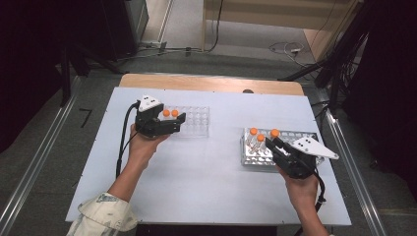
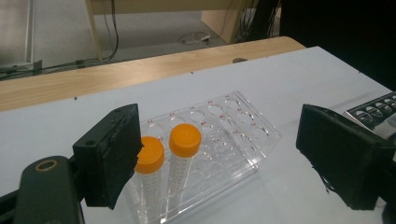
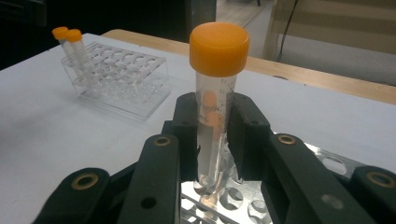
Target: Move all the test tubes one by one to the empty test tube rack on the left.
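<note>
My right gripper (image 3: 215, 126) is shut on a clear tube with an orange cap (image 3: 218, 46) and holds it upright over the metal rack (image 3: 233, 198). The tube's lower end is right at the rack's holes. In the high view this gripper (image 1: 273, 143) is at the right, with the held tube's cap (image 1: 274, 132) above the metal rack (image 1: 253, 160); two more capped tubes (image 1: 253, 132) stand there. My left gripper (image 2: 229, 158) is open beside the clear plastic rack (image 2: 243, 130), where two orange-capped tubes (image 2: 185, 140) stand at its near end, close to one jaw.
A white sheet (image 1: 206, 172) covers the wooden table (image 1: 211, 82). The clear rack (image 1: 196, 120) lies at the left centre and the metal rack at the right. Cables and dark stands crowd the floor beyond the far edge.
</note>
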A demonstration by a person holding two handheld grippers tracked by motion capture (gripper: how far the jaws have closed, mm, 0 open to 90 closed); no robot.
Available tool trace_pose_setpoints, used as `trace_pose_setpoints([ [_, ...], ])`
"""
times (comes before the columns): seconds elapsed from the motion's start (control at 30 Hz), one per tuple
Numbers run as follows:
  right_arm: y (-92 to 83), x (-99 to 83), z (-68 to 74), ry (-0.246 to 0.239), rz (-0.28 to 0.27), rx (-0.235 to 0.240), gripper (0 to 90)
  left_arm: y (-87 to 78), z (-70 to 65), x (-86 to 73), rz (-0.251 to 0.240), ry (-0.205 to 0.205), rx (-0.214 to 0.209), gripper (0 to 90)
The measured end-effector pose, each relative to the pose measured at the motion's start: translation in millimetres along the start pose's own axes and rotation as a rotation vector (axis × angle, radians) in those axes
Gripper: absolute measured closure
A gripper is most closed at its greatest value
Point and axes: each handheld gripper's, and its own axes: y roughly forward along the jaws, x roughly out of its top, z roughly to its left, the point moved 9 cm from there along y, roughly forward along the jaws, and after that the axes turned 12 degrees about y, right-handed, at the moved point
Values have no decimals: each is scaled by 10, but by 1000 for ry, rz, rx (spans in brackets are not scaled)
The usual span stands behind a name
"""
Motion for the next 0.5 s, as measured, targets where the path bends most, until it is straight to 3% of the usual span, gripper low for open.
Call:
trace_pose_setpoints([
  [0.27,40,-44,174,-20,19,43,715,-3,-38,7,1,6,-6,150],
  [0.5,133,-127,348,-29,47,92,715,26,-162,7,9,31,-32,150],
])
